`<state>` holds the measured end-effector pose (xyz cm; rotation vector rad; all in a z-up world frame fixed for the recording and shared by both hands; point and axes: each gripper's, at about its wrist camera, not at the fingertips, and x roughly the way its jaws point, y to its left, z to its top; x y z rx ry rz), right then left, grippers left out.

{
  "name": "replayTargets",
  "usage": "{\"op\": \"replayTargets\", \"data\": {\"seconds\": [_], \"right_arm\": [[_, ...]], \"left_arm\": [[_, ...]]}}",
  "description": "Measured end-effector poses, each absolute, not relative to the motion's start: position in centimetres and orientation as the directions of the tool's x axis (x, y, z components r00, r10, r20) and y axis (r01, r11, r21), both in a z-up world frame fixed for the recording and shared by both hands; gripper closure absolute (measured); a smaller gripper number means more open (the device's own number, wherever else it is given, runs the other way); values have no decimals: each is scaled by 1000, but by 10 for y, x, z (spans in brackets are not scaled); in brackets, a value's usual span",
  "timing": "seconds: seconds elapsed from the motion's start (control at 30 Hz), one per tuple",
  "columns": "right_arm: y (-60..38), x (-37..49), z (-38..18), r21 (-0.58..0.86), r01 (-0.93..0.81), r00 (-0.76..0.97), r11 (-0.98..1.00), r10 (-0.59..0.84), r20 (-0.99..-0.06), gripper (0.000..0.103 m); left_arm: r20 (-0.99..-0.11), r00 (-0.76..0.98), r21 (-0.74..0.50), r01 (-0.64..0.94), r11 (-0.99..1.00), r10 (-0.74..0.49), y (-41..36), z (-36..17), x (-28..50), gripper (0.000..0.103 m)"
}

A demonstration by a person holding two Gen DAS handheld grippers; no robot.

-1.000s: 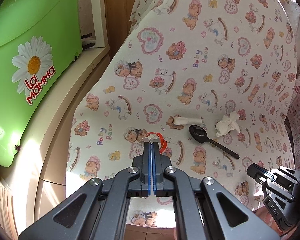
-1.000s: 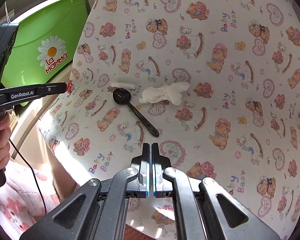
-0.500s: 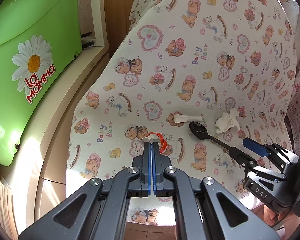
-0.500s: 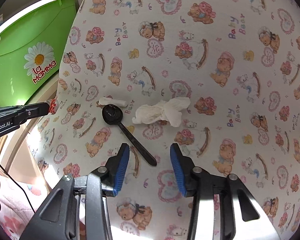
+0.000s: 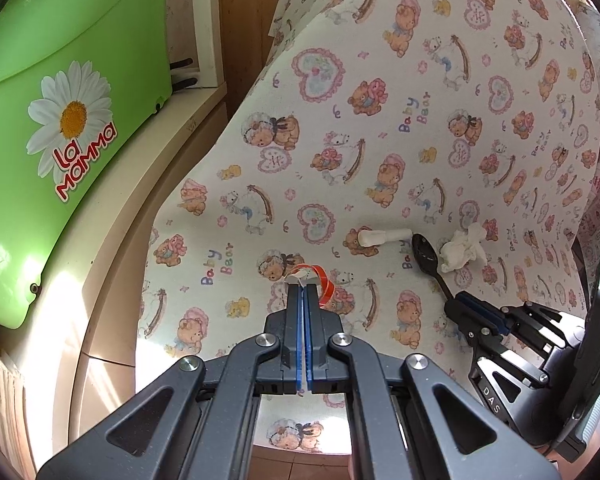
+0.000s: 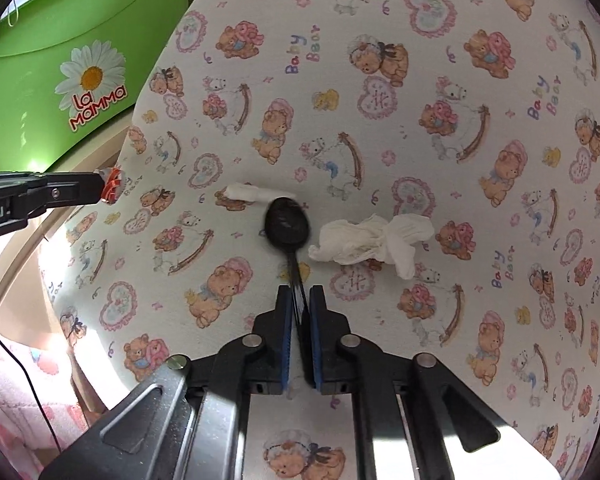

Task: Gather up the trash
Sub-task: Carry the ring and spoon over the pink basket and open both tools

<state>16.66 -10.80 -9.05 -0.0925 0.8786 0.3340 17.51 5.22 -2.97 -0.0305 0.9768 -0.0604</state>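
A black plastic spoon (image 6: 287, 226) lies on the teddy-bear tablecloth (image 6: 440, 60), and my right gripper (image 6: 300, 292) is shut on its thin handle. In the left wrist view the spoon (image 5: 424, 250) runs down into the right gripper (image 5: 458, 302). My left gripper (image 5: 302, 284) is shut on a small red-and-white wrapper scrap (image 5: 318, 278) and hovers over the cloth's left part. From the right wrist view, the left gripper (image 6: 100, 188) holds that scrap (image 6: 112, 188) near the table's left edge. A crumpled white tissue (image 6: 372, 240) lies right of the spoon bowl. A rolled white paper (image 6: 246, 193) lies at its upper left.
A green plastic tub (image 5: 60, 100) with a daisy label stands on a beige ledge (image 5: 112, 216) left of the table. The tub (image 6: 60, 60) is also in the right wrist view. A pink sleeve (image 6: 16, 400) shows at the lower left.
My right gripper moved forward over the spoon handle, opened, then closed on it. The left gripper stayed still with the scrap.
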Motion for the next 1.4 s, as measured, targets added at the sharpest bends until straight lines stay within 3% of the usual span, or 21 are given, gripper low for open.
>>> {"op": "replayTargets", "data": {"seconds": [0.2, 0.6, 1.13, 1.4], "right_arm": [[-129, 150, -85, 179, -325, 567, 929, 343, -749, 95], [-167, 111, -54, 162, -304, 647, 939, 328, -688, 95], [-193, 49, -27, 248, -264, 666, 932, 362, -652, 95], [-182, 3, -37, 264, -274, 626, 925, 380, -681, 95]], "left_arm": [[-826, 560, -46, 50, 998, -66, 48, -29, 174, 102], [-820, 566, -33, 89, 995, -78, 32, -28, 161, 102], [-784, 562, -275, 66, 959, -264, 22, -27, 93, 102], [-804, 488, -345, 81, 935, -339, 1, -47, 57, 102]]}}
